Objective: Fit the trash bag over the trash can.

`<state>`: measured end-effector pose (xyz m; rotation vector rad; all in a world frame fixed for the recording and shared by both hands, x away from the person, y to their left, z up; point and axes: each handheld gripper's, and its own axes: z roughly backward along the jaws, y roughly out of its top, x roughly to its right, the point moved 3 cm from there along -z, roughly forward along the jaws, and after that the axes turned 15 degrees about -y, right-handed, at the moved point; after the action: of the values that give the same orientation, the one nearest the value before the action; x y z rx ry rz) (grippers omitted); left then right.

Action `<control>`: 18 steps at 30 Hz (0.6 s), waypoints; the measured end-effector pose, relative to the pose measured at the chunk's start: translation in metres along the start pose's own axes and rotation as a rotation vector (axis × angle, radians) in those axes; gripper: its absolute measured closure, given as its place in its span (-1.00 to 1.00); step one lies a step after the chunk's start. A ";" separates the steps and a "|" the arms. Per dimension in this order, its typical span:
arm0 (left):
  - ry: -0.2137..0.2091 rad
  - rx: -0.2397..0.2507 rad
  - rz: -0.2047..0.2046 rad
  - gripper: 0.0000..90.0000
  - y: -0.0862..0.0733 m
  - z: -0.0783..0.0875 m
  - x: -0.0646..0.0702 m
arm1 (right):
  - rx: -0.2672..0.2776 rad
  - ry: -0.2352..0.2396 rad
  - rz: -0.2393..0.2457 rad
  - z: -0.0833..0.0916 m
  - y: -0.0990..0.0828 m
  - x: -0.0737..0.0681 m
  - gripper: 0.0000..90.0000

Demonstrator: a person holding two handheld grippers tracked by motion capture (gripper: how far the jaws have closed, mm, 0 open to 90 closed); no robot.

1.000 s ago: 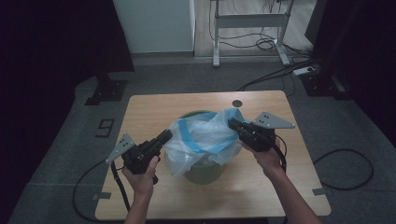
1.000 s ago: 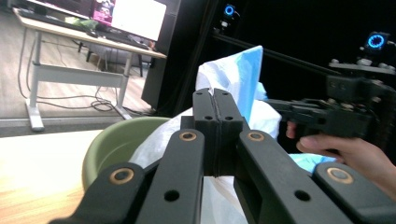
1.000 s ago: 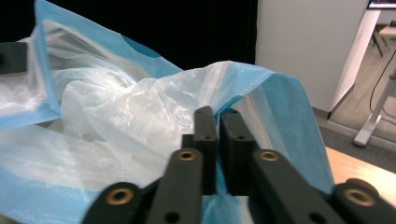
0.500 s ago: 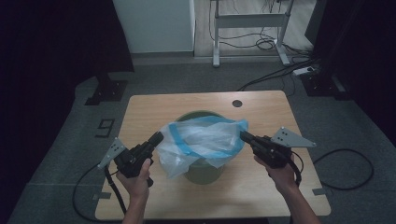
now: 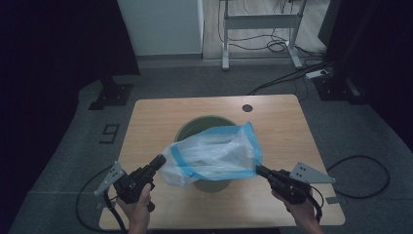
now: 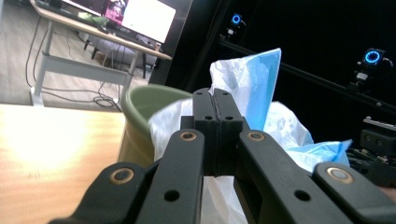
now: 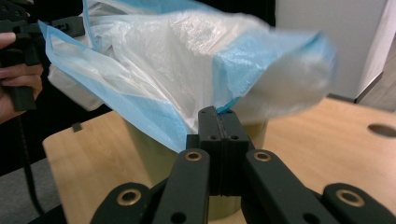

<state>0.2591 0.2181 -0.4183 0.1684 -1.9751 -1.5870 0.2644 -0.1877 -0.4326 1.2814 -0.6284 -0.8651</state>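
A clear plastic bag [image 5: 214,153] with a blue rim band is stretched wide over a green bucket [image 5: 202,126] in the middle of the wooden table [image 5: 277,117]. My left gripper [image 5: 159,161] is shut on the bag's left edge, and my right gripper [image 5: 258,169] is shut on its right edge. In the left gripper view the closed jaws pinch the bag [image 6: 252,84] beside the bucket [image 6: 140,116]. The right gripper view has the bag [image 7: 187,51] billowing above the pinched jaws, with the bucket [image 7: 154,154] beneath it and the other hand at far left.
A round cable hole [image 5: 247,107] sits near the table's far edge. Cables [image 5: 360,170] trail over the grey floor on both sides. A white desk frame [image 5: 258,22] stands behind the table.
Both grippers have moved apart and down toward the near table edge, pulling the bag's mouth wide and flatter over the bucket.
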 end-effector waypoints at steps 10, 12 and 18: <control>0.035 -0.072 0.029 0.99 -0.026 0.007 -0.008 | -0.070 -0.009 -0.011 -0.007 -0.033 -0.001 0.98; 0.040 -0.078 0.028 0.99 -0.028 0.007 -0.009 | -0.082 -0.015 -0.010 -0.010 -0.037 -0.001 0.98; 0.043 -0.089 0.025 0.99 -0.032 0.005 -0.013 | -0.094 -0.045 -0.007 -0.017 -0.040 0.005 0.98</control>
<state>0.2593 0.2190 -0.4536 0.1407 -1.8626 -1.6380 0.2730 -0.1845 -0.4749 1.1828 -0.6122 -0.9215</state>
